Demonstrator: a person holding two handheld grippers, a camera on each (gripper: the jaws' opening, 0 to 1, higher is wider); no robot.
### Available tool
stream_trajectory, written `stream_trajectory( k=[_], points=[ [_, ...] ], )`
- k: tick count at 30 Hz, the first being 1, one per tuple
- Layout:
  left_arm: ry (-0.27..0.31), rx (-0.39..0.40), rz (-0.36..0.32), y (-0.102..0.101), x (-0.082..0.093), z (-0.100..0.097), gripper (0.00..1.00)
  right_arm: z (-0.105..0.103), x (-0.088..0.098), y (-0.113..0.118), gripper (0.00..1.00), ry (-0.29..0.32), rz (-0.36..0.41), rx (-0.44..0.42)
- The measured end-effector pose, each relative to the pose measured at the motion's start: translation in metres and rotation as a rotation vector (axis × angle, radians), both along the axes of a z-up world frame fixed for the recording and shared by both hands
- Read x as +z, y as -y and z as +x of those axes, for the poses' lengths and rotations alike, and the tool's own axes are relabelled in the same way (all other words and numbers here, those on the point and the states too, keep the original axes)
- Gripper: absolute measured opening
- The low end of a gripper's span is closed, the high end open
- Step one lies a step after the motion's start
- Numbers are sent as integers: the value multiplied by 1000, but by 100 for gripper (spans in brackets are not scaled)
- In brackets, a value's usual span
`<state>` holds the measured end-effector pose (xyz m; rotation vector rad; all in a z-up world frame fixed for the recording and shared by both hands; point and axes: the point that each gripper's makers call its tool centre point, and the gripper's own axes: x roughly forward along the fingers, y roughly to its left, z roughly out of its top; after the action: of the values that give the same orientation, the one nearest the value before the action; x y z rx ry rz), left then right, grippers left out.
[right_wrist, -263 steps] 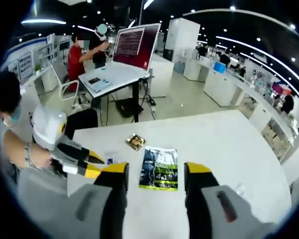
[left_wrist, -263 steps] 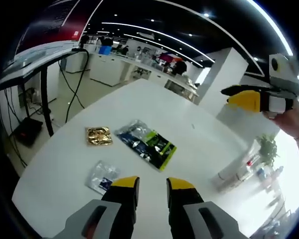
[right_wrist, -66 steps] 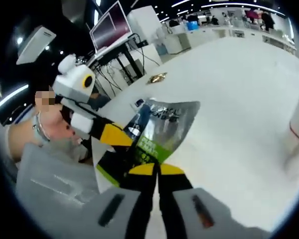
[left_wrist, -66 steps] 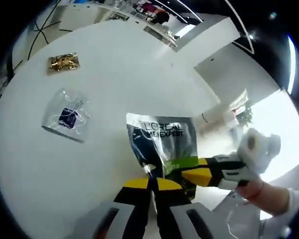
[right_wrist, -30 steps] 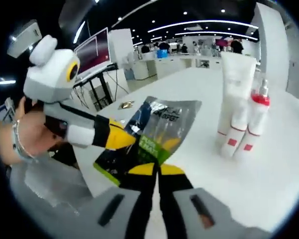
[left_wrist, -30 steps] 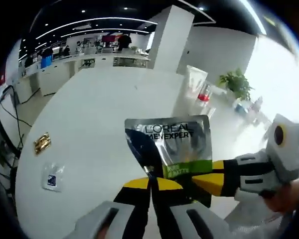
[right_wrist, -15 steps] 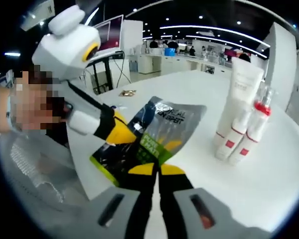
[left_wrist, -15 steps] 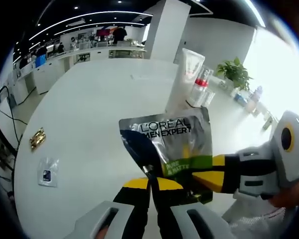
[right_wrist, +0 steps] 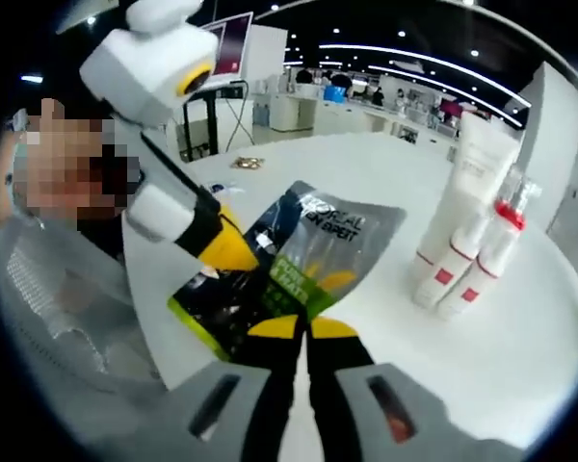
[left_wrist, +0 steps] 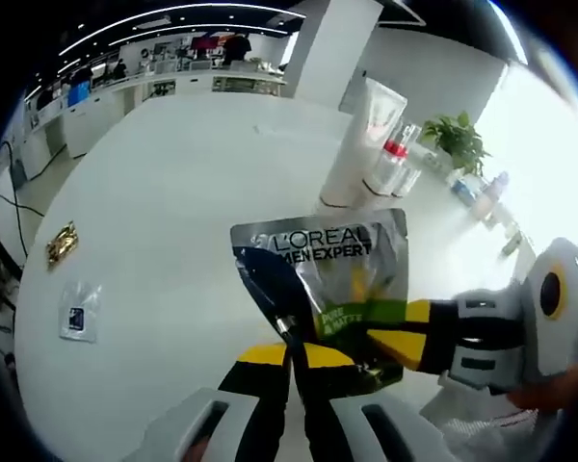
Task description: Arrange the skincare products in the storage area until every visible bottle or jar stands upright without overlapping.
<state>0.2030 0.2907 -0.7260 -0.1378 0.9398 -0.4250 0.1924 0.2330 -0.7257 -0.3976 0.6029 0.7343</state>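
Both grippers hold one silver, dark blue and green L'Oreal Men Expert sachet (left_wrist: pixel 328 279) above the white table (left_wrist: pixel 173 192). My left gripper (left_wrist: pixel 291 352) is shut on its lower edge, and the right gripper (left_wrist: pixel 390 337) comes in from the right, pinching the green corner. In the right gripper view my right gripper (right_wrist: pixel 302 329) is shut on the sachet (right_wrist: pixel 308 255), and the left gripper (right_wrist: pixel 233 252) grips it from the left. A tall white tube (left_wrist: pixel 356 135) and slim red-capped bottles (left_wrist: pixel 390 166) stand upright together on the table; tube (right_wrist: pixel 462 192) and bottles (right_wrist: pixel 482 269) also show at the right.
A gold foil packet (left_wrist: pixel 62 243) and a clear sachet with a blue label (left_wrist: pixel 78 312) lie flat near the table's left edge. A green plant (left_wrist: pixel 458 146) and small bottles stand beyond the table. A person holding the grippers is close at the left (right_wrist: pixel 48 279).
The sachet stays pinched between both grippers. Both cameras have drifted a little closer to the upright tube and bottles; the gold packet and clear sachet have slid leftward in the left gripper view.
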Motion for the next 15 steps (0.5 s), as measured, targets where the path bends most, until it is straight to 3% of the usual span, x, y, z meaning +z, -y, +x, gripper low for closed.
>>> stream_trajectory(
  k=[15],
  points=[
    [-26,8,-28,-2,3,-4,4,2,5,-1,3,43,-39,16]
  ],
)
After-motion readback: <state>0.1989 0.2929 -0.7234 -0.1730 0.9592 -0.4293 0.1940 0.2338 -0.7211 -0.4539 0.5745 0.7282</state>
